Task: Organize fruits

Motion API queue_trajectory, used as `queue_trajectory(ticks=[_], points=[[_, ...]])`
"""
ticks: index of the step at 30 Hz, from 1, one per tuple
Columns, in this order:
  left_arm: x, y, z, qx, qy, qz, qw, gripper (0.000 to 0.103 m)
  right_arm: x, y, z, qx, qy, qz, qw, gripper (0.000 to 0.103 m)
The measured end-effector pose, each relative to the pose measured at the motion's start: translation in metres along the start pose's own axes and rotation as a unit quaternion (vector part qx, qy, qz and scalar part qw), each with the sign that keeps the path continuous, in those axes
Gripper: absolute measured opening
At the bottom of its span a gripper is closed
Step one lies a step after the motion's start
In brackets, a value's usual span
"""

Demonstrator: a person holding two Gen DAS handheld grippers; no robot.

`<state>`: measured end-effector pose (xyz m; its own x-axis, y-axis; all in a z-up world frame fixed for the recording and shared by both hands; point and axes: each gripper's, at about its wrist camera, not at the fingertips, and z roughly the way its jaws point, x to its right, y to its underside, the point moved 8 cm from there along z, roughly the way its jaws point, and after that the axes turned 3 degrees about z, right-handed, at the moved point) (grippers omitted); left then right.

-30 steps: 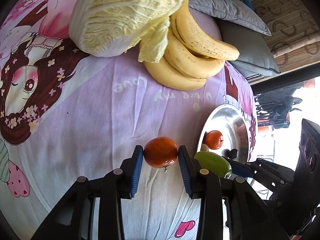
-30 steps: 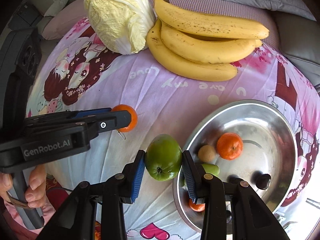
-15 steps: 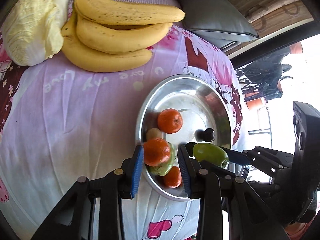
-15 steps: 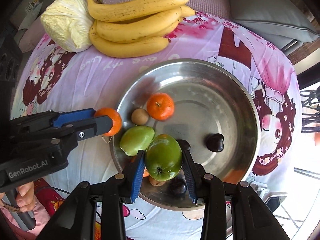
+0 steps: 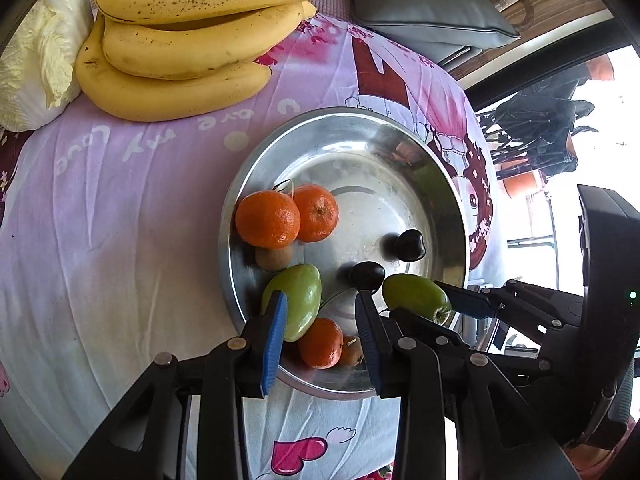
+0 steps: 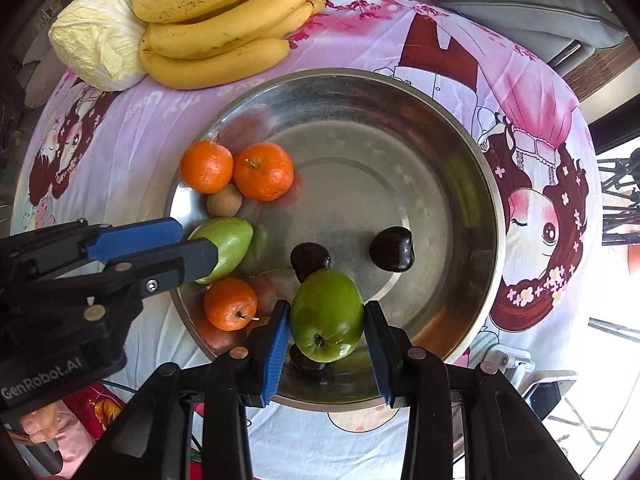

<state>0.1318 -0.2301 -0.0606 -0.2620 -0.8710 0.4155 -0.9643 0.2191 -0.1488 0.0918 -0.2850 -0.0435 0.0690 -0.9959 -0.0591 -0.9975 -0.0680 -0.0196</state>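
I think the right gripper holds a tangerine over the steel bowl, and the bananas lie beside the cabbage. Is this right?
Not quite. The right gripper holds a green apple, not a tangerine, as the right wrist view shows. It is over the steel bowl, and the bananas lie beside the cabbage.

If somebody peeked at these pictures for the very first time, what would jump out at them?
Probably the big shiny metal bowl on the pink cartoon bedsheet, with bright orange tangerines sitting at its left side. Next, the right gripper over the bowl's near edge, pinching a green fruit between its blue fingers. Behind the bowl lie a fat bunch of yellow bananas and a pale cabbage.
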Motion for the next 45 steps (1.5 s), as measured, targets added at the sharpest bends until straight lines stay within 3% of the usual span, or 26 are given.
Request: queue_trajectory(ticks=[3,5,9,12,16,18,22,30,35,39,45], points=[[-0.005,0.003,-0.007,0.007,-0.026,0.006,0.9996,0.039,-0.001,0.001,0.003,0.0,0.006,0.001,1.0,0.04],[-0.009,0.006,-0.012,0.011,-0.039,0.008,0.9991,0.049,-0.001,0.001,0.004,-0.001,0.006,0.006,1.0,0.04],[-0.019,0.01,-0.018,0.019,-0.069,0.011,0.9974,0.054,-0.002,0.003,0.008,-0.002,0.01,0.015,1.0,0.04],[-0.031,0.013,-0.022,0.029,-0.099,0.008,0.9946,0.063,-0.001,0.003,0.006,0.007,0.009,0.025,1.0,0.041],[-0.047,0.021,-0.024,0.029,-0.11,-0.006,0.9935,0.067,-0.001,0.008,0.002,0.011,0.012,0.036,0.999,0.044],[-0.056,0.025,-0.026,0.033,-0.121,-0.013,0.992,0.072,-0.005,0.016,-0.001,0.011,0.01,0.04,0.999,0.049],[-0.073,0.036,-0.03,0.038,-0.145,-0.022,0.9885,0.073,-0.016,0.028,-0.007,0.018,0.007,0.044,0.999,0.067],[-0.106,0.062,-0.039,0.061,-0.19,-0.042,0.979,0.083,-0.049,0.057,-0.01,0.036,-0.013,0.062,0.997,0.084],[-0.118,0.085,-0.04,0.053,-0.2,-0.041,0.9775,0.083,-0.065,0.073,-0.008,0.042,-0.031,0.076,0.996,0.103],[-0.125,0.102,-0.04,0.049,-0.192,-0.051,0.9788,0.083,-0.067,0.078,-0.009,0.05,-0.026,0.075,0.996,0.103],[-0.141,0.125,-0.051,0.059,-0.224,-0.059,0.9711,0.083,-0.056,0.079,-0.009,0.063,-0.033,0.091,0.993,0.103]])
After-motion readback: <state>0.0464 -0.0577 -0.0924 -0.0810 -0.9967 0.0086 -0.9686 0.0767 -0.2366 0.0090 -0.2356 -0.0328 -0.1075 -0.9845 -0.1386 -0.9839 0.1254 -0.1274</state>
